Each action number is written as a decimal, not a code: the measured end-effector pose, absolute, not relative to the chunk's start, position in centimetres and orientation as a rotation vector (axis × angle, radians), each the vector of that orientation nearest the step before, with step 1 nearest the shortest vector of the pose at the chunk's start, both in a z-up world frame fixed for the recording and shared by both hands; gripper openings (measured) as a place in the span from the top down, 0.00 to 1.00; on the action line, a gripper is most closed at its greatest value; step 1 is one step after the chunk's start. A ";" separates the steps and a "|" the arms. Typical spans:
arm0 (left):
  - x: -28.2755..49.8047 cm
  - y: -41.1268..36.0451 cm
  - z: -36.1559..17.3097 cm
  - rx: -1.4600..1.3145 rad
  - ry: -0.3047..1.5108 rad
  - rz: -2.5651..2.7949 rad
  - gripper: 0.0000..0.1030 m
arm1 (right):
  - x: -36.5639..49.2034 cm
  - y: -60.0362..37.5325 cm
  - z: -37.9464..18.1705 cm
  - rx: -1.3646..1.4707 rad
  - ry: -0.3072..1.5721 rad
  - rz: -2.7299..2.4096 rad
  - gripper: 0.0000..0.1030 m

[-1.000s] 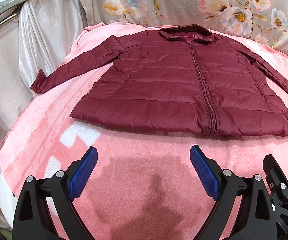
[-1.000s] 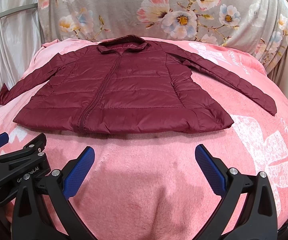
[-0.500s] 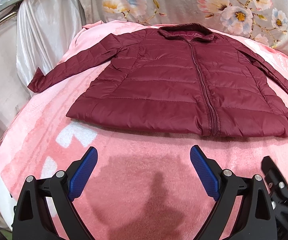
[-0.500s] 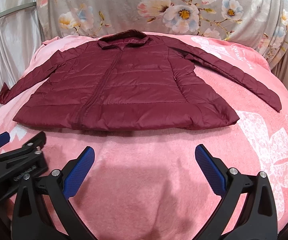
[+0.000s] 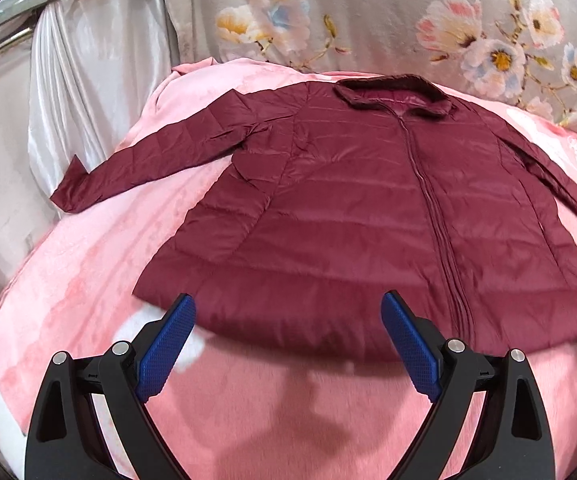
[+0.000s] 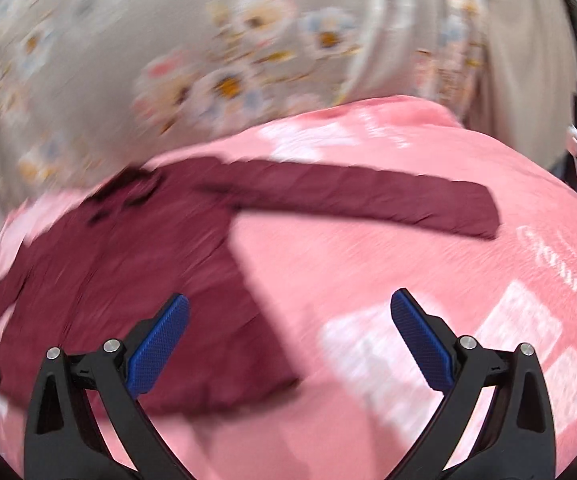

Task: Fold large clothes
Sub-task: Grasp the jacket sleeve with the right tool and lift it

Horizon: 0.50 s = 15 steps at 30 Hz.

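Observation:
A maroon quilted jacket (image 5: 348, 216) lies flat, zipped and front up on a pink blanket (image 5: 72, 280), collar at the far end, sleeves spread out. My left gripper (image 5: 288, 320) is open and empty, just above the jacket's near hem on its left half. My right gripper (image 6: 288, 320) is open and empty over the blanket, by the jacket's right hem corner (image 6: 248, 368). The right sleeve (image 6: 368, 200) stretches out beyond it. The right wrist view is motion-blurred.
A grey floral cloth (image 5: 368, 12) hangs behind the blanket. White satin drapes (image 5: 68, 92) hang at the left. White printed patches (image 6: 520, 344) mark the blanket on the right. The blanket drops off at its left and right edges.
Both grippers have moved forward toward the jacket. The right gripper has swung quickly to the right, toward the right sleeve and hem corner. Both stay open. The jacket has not moved.

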State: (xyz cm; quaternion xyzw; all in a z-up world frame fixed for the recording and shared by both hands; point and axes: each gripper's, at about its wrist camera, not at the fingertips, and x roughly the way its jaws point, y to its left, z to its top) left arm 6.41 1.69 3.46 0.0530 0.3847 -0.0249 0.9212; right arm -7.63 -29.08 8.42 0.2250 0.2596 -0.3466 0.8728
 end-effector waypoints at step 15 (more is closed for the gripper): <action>13.4 6.9 2.4 0.000 0.847 0.143 0.11 | -11.6 -48.5 1.8 1.002 0.452 -0.920 0.15</action>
